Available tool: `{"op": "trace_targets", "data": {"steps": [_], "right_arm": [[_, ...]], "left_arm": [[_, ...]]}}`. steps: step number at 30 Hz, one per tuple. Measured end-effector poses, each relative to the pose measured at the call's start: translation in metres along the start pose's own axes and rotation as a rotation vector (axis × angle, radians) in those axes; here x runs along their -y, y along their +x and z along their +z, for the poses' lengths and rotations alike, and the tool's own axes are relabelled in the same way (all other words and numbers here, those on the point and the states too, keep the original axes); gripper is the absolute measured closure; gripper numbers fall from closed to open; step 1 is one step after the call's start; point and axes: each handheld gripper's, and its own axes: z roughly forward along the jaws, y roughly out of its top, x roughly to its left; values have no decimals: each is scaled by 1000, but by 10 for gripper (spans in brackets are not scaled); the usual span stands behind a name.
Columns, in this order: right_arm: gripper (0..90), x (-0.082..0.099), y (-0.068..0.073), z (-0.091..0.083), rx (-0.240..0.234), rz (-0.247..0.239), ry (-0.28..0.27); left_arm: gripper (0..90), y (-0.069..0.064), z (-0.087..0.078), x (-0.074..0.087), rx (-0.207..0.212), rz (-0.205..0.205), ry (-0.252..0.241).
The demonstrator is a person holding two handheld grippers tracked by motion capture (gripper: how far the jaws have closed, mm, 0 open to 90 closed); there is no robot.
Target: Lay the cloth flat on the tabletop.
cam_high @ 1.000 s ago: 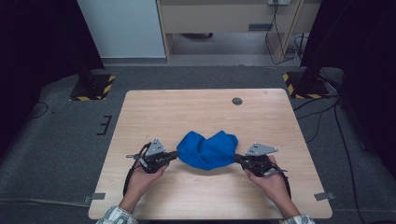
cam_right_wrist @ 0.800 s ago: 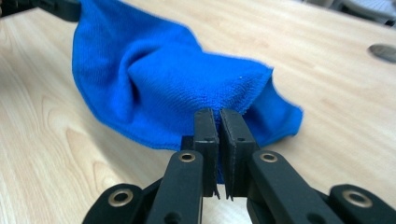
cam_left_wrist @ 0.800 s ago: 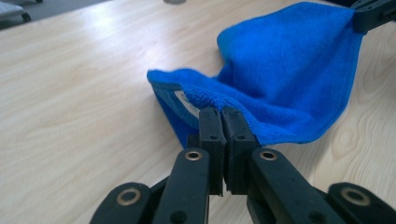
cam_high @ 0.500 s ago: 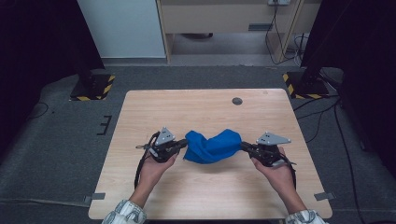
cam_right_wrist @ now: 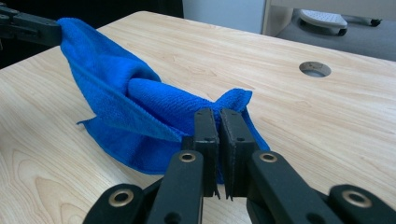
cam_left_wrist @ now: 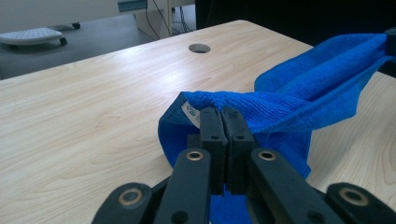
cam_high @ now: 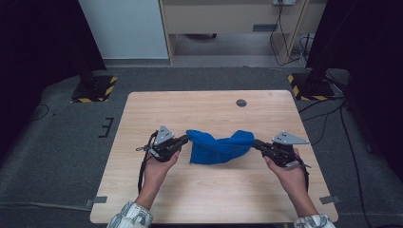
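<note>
A blue cloth [cam_high: 217, 146] hangs stretched between my two grippers over the middle of the wooden table [cam_high: 209, 109], its lower fold sagging onto the tabletop. My left gripper [cam_high: 186, 138] is shut on the cloth's left corner; in the left gripper view the jaws pinch a corner of the cloth [cam_left_wrist: 299, 88] with a white label beside them. My right gripper [cam_high: 255, 141] is shut on the right corner; the right gripper view has the cloth [cam_right_wrist: 121, 93] running away from its closed jaws to the other gripper [cam_right_wrist: 28, 25] at the upper left.
A round cable hole [cam_high: 241, 102] sits in the table near its far right. Beyond the table stand a white cabinet [cam_high: 123, 28], a wooden desk [cam_high: 228, 19] and black stands on yellow-striped bases [cam_high: 95, 88]. Cables lie on the grey floor at the right.
Both hands have moved apart and risen a little. The cloth, bunched in a heap between them before, is now drawn out into a sagging band.
</note>
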Motion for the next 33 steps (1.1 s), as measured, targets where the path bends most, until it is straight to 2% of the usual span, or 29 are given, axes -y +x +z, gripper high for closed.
{"op": "trace_targets", "data": {"steps": [7, 13, 20, 21, 22, 23, 26, 30, 33], "right_arm": [[860, -7, 3, -5, 0, -10, -10], [860, -14, 1, -14, 21, -9, -18], [859, -23, 13, -20, 9, -38, -35], [859, -23, 13, -20, 9, -38, -35], [859, -27, 15, -23, 12, -44, -36], [858, -28, 16, -24, 18, -43, -36], [858, -31, 19, -28, 25, -43, -41], [858, -36, 24, -36, 31, -48, -45], [858, -40, 30, -44, 27, -51, -50]], "left_arm": [[883, -7, -3, -7, -1, 13, -35], [883, -5, -8, -11, -9, -9, -59], [884, -1, -13, -15, -20, -18, -83], [884, 0, -14, -16, -20, -25, -87], [884, 1, -15, -18, 10, -92, -109], [884, 1, -15, -20, 17, -109, -117], [884, -4, -16, -28, -3, -60, -107], [884, -7, -19, -33, -10, -27, -104], [884, -9, -26, -36, -11, -22, -104]]}}
